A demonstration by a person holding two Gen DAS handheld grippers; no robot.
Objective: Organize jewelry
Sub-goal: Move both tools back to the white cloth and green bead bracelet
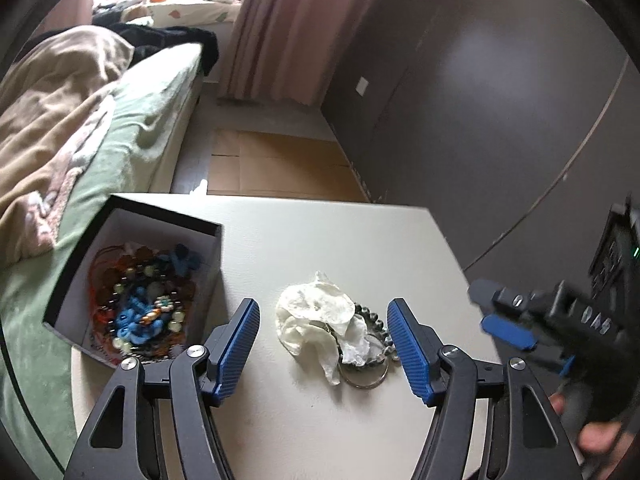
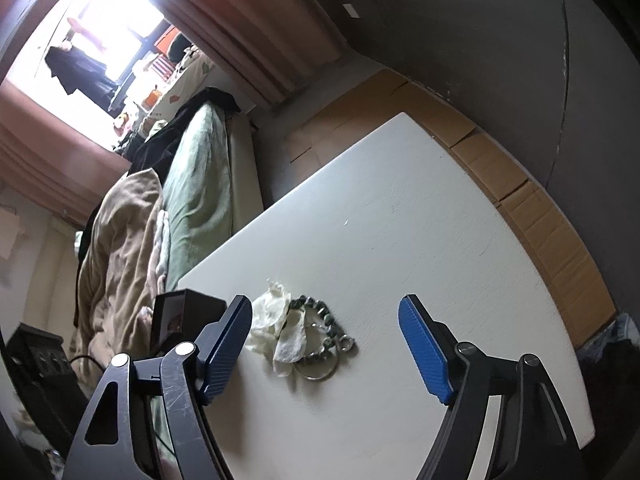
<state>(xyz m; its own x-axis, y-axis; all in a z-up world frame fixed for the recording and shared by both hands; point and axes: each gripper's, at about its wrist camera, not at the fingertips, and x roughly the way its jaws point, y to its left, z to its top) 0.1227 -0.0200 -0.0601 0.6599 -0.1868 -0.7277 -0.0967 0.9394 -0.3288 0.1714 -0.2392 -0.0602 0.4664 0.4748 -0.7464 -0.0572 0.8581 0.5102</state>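
On the white table (image 1: 320, 240) lies a small pile: a crumpled white cloth (image 1: 316, 312) over a dark beaded bracelet (image 1: 374, 318) and a metal ring (image 1: 366, 380). My left gripper (image 1: 323, 346) hovers over this pile, open, its blue pads apart on either side of it and touching nothing. A black box (image 1: 136, 280) with a white inside holds several colourful bead pieces at the left. In the right wrist view the cloth (image 2: 272, 320), the bracelet (image 2: 320, 316) and the ring (image 2: 318, 370) lie in front of my right gripper (image 2: 326, 346), which is open and empty. The right gripper (image 1: 504, 320) also shows at the left view's right edge.
A bed with a green sheet (image 1: 132, 132) and a beige blanket (image 1: 52, 112) runs along the table's left side. Flattened cardboard (image 1: 276, 164) covers the floor beyond the table. A dark wall (image 1: 500, 92) and a pink curtain (image 1: 292, 24) stand behind. A hand (image 1: 592, 428) holds the right gripper.
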